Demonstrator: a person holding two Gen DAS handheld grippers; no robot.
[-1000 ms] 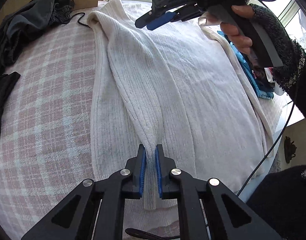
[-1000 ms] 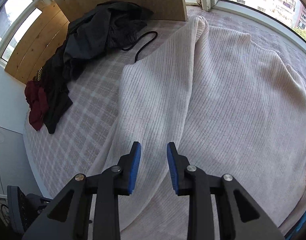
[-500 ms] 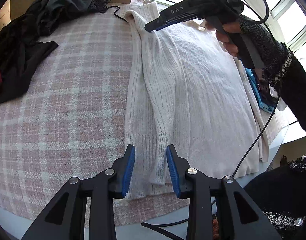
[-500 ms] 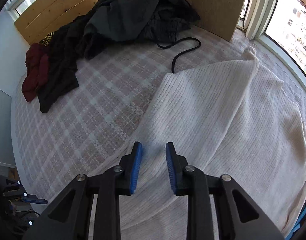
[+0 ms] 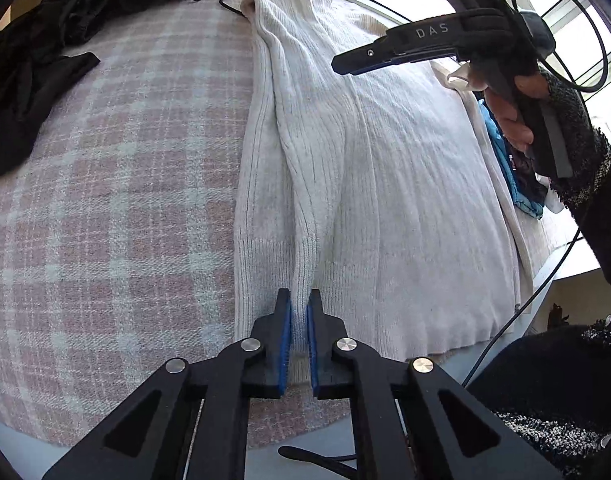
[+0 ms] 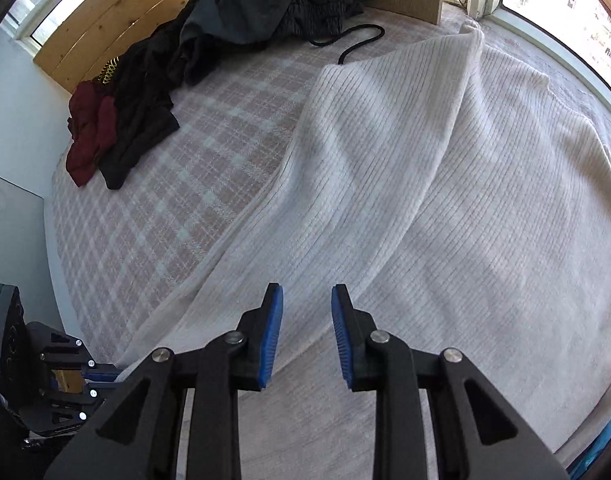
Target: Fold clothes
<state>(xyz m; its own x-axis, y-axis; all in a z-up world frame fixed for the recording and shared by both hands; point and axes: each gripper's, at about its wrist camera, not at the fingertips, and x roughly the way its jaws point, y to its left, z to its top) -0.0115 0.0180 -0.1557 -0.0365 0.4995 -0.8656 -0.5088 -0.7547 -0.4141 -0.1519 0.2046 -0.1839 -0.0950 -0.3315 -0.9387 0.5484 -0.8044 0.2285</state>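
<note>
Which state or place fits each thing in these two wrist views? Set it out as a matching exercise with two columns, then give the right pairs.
Column one:
1. left tongs
2. right tongs
3. dark clothes pile
4. maroon garment

Column two:
A. heaped at the far end of the checked cover, by the wooden board
B. open, hovering over the cream sweater
C. at the cover's edge, beside the dark pile
D. shut on a sweater fold near the hem

Pairs: 1-D, 2-B, 3-A, 4-C
</note>
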